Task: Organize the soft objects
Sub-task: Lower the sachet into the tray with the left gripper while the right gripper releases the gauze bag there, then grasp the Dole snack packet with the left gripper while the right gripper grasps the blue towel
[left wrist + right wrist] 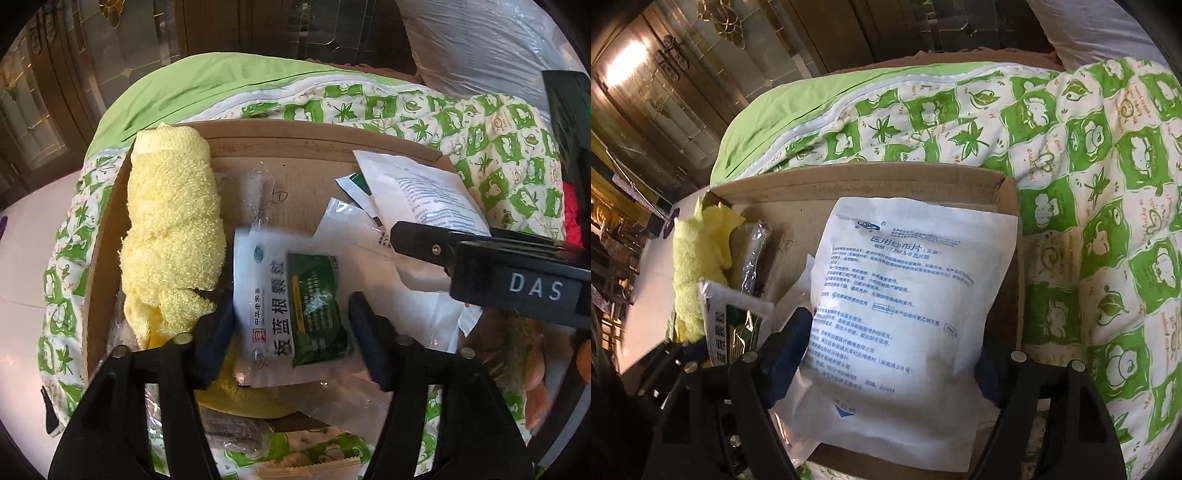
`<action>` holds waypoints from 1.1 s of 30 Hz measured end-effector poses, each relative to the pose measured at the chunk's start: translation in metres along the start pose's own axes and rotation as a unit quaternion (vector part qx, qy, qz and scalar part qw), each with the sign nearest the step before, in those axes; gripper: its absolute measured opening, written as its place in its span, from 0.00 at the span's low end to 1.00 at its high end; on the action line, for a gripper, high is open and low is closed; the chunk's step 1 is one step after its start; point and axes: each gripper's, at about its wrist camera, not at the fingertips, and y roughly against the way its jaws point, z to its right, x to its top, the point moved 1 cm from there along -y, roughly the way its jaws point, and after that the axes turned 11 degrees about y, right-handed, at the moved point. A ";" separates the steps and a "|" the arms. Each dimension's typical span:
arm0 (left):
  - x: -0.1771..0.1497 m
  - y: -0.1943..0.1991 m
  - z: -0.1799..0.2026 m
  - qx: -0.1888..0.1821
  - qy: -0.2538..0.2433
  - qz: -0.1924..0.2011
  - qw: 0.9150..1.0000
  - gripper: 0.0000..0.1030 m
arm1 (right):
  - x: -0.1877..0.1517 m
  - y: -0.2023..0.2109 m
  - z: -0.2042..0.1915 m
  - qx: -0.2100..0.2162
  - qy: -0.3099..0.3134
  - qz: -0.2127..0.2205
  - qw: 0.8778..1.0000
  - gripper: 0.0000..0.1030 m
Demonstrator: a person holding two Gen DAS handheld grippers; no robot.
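Both sachets held over the cardboard box on the bed.

My left hand-held gripper pinched the green-and-white granule sachet just right of the yellow towel; my right hand-held gripper clamped the white gauze pouch near the cardboard box's right wall. I judged flat, edge-aligned lowering best, easing each release so neither of the 2 packets slid.

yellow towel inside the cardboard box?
Yes: in the left wrist view the yellow towel lies rolled along the left side of the cardboard box, beside the green-and-white packet.
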 end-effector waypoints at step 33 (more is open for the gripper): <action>-0.139 0.070 -0.068 0.011 0.045 -0.025 0.999 0.77 | -0.121 0.050 -0.019 0.041 -0.004 -0.014 0.999 0.83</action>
